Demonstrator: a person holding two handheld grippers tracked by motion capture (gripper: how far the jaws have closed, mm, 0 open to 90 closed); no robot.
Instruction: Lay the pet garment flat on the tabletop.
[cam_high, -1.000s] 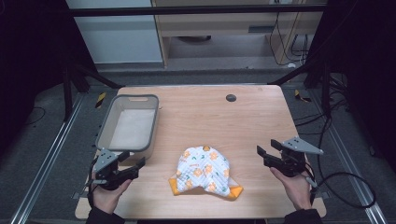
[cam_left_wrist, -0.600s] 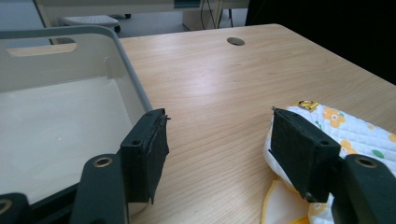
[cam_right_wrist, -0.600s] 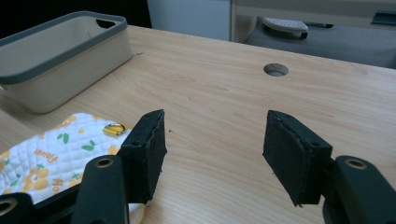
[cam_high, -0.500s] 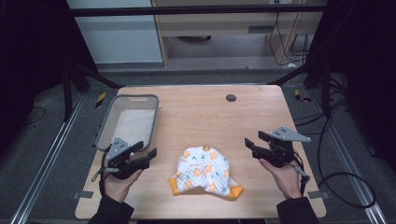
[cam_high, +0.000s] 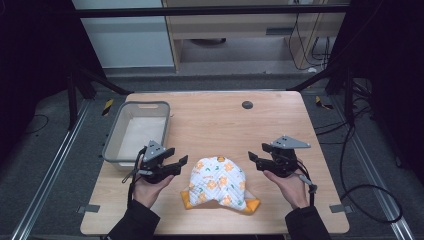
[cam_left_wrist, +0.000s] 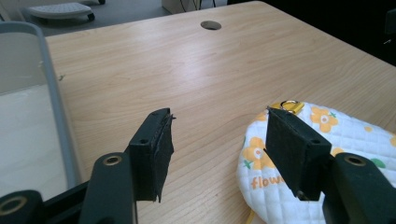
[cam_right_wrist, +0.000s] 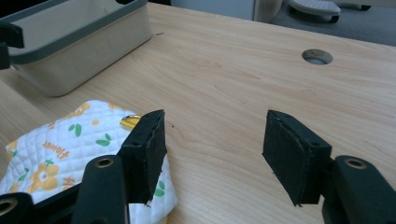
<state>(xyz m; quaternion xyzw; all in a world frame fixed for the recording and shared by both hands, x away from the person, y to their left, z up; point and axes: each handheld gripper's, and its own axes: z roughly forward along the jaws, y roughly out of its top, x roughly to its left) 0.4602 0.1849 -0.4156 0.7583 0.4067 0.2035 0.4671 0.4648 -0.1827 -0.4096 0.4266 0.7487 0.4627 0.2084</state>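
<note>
A white quilted cloth (cam_high: 218, 182) printed with orange flowers and edged in orange lies near the table's front middle. My left gripper (cam_high: 181, 163) hovers just left of it, open; its jaws have just been closing a little, with bare wood between them. In the left gripper view (cam_left_wrist: 219, 140) the cloth (cam_left_wrist: 355, 135) lies behind the right-hand jaw, a small gold clasp (cam_left_wrist: 289, 105) at its edge. My right gripper (cam_high: 254, 159) stands open just right of the cloth. In the right gripper view (cam_right_wrist: 215, 140) the cloth (cam_right_wrist: 60, 144) sits behind the left-hand jaw.
A grey plastic tub (cam_high: 112, 145) with a pale inside stands at the table's left, just behind my left hand; its rim (cam_left_wrist: 56, 107) and wall (cam_right_wrist: 79, 51) show in the gripper views. A round cable hole (cam_high: 247, 105) sits at the far middle of the wooden table.
Both hands have moved inward toward the cloth, the left gripper to the right and the right gripper to the left. The cloth has not moved.
</note>
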